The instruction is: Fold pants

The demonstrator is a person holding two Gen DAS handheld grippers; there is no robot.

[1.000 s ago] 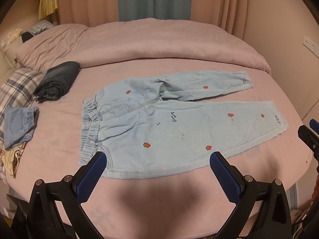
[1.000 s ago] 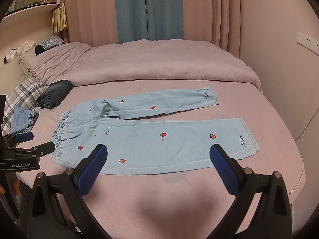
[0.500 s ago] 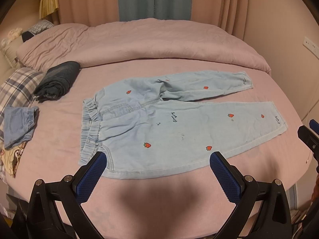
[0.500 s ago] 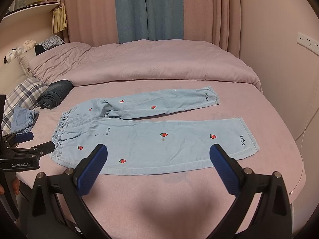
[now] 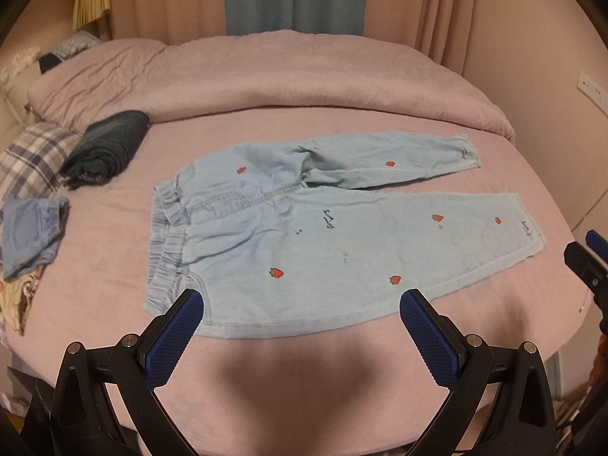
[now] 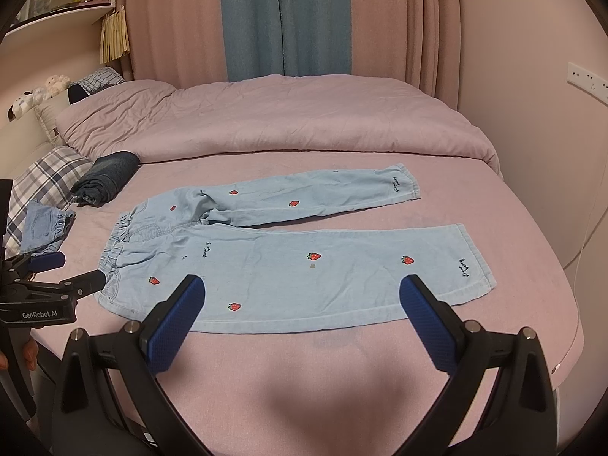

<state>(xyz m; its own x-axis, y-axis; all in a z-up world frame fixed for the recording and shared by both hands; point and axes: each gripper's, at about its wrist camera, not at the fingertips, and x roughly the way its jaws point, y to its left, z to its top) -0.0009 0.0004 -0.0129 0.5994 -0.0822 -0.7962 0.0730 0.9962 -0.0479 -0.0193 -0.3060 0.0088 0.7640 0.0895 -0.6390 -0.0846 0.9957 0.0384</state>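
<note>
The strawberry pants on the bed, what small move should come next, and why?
Probably lower the left tongs to the waistband and the right tongs to the near cuff. The strawberry pants lie flat and unfolded, legs apart, and both tongs hover open, holding nothing.

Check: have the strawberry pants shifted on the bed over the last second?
No. In the right wrist view the pants lie spread flat at the same offset from the dark folded garment and plaid pillow. Both grippers hang open above the bed, touching nothing.
</note>
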